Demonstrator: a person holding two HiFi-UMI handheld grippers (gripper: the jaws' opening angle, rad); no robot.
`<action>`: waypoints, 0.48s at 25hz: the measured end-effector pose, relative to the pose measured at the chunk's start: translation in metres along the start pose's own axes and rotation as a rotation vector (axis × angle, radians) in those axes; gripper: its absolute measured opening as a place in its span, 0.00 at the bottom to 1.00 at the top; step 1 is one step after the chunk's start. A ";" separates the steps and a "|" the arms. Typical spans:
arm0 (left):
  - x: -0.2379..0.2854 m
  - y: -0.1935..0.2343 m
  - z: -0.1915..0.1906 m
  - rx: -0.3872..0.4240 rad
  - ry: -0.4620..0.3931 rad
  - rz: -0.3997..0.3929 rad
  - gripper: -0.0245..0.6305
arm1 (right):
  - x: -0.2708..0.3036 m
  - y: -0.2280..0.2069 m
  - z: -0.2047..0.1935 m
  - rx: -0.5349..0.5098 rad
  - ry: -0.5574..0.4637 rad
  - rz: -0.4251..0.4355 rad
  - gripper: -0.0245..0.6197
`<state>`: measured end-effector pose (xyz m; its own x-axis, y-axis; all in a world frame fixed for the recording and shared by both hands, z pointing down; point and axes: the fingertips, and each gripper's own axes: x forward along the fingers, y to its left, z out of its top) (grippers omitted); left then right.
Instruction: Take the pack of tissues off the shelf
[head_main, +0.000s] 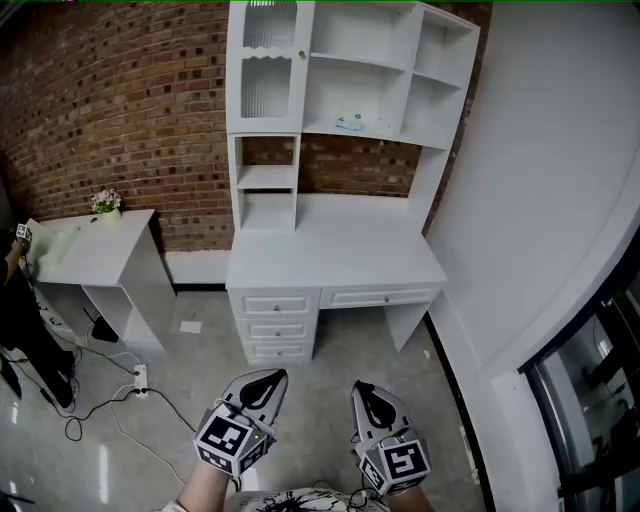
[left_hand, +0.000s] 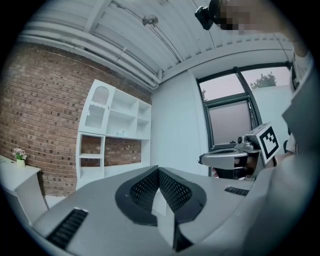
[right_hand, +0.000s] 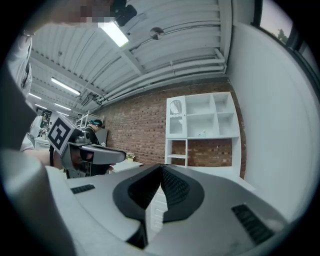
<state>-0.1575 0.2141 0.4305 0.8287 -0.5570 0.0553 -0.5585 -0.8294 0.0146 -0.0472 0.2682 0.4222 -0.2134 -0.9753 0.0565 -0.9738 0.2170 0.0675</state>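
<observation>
The pack of tissues (head_main: 350, 122) is a small pale packet lying on the middle shelf of the white hutch (head_main: 440, 110) above the desk (head_main: 330, 255). It shows as a tiny speck in the left gripper view (left_hand: 120, 133) and the right gripper view (right_hand: 202, 133). My left gripper (head_main: 264, 378) and right gripper (head_main: 366, 392) hang low and side by side over the floor, well short of the desk. Both are shut with nothing between their jaws, tips meeting in their own views (left_hand: 158, 170) (right_hand: 161, 167).
A white side table (head_main: 135, 250) with a small flower pot (head_main: 106, 203) stands left of the desk by the brick wall. A person (head_main: 12, 300) is at the far left. A power strip (head_main: 140, 378) and cables lie on the floor. A white wall (head_main: 540, 200) runs along the right.
</observation>
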 end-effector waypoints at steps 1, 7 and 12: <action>0.010 -0.001 0.000 -0.007 0.007 0.012 0.04 | 0.003 -0.012 0.000 0.000 0.000 0.008 0.05; 0.067 -0.013 -0.002 0.014 0.026 0.079 0.04 | 0.021 -0.076 -0.012 0.038 0.008 0.065 0.05; 0.099 -0.012 -0.002 -0.022 0.038 0.123 0.04 | 0.040 -0.100 -0.019 0.023 0.041 0.153 0.05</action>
<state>-0.0683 0.1691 0.4383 0.7519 -0.6523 0.0955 -0.6570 -0.7534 0.0269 0.0434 0.2078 0.4368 -0.3563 -0.9285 0.1045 -0.9319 0.3612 0.0319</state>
